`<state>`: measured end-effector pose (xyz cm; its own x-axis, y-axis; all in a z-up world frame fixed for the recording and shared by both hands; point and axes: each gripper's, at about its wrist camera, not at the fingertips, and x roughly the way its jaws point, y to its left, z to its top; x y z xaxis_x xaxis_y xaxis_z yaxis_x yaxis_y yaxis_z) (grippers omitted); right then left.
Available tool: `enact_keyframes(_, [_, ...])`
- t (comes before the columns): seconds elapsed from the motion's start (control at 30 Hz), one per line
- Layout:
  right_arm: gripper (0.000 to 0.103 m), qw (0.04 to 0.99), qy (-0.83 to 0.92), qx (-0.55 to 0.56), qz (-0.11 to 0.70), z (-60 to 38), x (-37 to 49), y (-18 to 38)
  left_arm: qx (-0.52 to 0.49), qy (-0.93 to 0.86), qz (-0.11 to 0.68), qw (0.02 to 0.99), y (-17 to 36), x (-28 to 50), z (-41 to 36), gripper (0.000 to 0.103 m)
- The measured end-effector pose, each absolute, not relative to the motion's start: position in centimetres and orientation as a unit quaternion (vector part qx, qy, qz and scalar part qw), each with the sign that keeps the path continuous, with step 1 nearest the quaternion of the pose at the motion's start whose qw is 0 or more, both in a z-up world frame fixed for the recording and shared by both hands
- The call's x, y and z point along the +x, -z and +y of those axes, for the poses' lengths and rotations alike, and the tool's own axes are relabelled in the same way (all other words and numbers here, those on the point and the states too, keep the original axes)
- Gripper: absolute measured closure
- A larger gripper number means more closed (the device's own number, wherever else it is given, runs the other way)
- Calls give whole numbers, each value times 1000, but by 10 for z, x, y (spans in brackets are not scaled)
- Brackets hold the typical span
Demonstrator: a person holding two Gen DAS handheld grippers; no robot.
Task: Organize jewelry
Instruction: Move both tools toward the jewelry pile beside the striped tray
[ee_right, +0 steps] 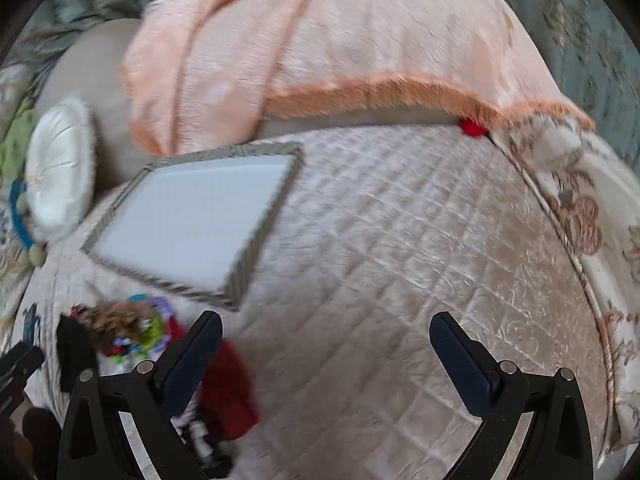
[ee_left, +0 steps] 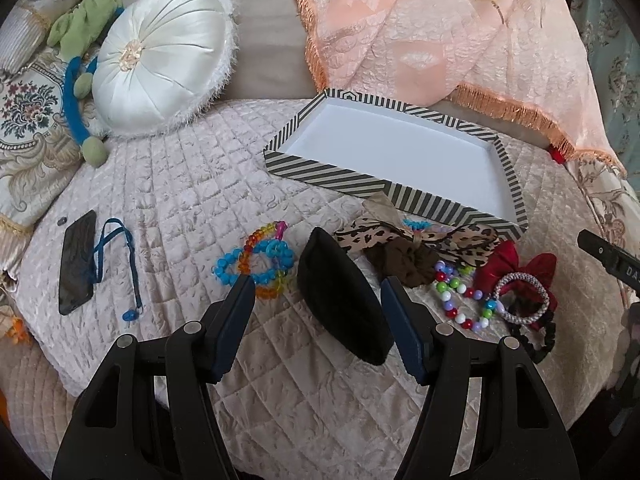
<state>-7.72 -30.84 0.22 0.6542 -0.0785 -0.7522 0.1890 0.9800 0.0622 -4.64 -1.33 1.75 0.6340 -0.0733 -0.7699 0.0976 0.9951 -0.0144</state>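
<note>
A striped box (ee_left: pixel 400 190) with a bare white floor lies open on the quilted bedspread. In front of it lie a black pouch (ee_left: pixel 342 298), blue and rainbow bead bracelets (ee_left: pixel 260 262), a leopard-print bow (ee_left: pixel 420 238) on a brown scrunchie, a multicoloured bead bracelet (ee_left: pixel 460 300), a red bow (ee_left: pixel 516 268) and a white beaded band (ee_left: pixel 522 298). My left gripper (ee_left: pixel 318 286) is open, hovering just above the pouch. In the blurred right wrist view my right gripper (ee_right: pixel 326 326) is open above bare quilt; the box (ee_right: pixel 264 216) and the jewellery pile (ee_right: pixel 132 328) sit to its left.
A phone (ee_left: pixel 76 262) and a blue strap (ee_left: pixel 128 260) lie left of the bracelets. A round white cushion (ee_left: pixel 160 64) and a green and blue soft toy (ee_left: pixel 78 80) rest at the back left. A peach fringed throw (ee_left: pixel 440 28) hangs behind the box.
</note>
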Motion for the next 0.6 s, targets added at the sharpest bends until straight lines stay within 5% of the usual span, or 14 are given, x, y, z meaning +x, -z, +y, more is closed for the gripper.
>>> enact_keyframes(0.6, [0, 942, 75, -5, 327, -248, -107, -40, -3, 53, 411, 910, -27, -61, 2, 37])
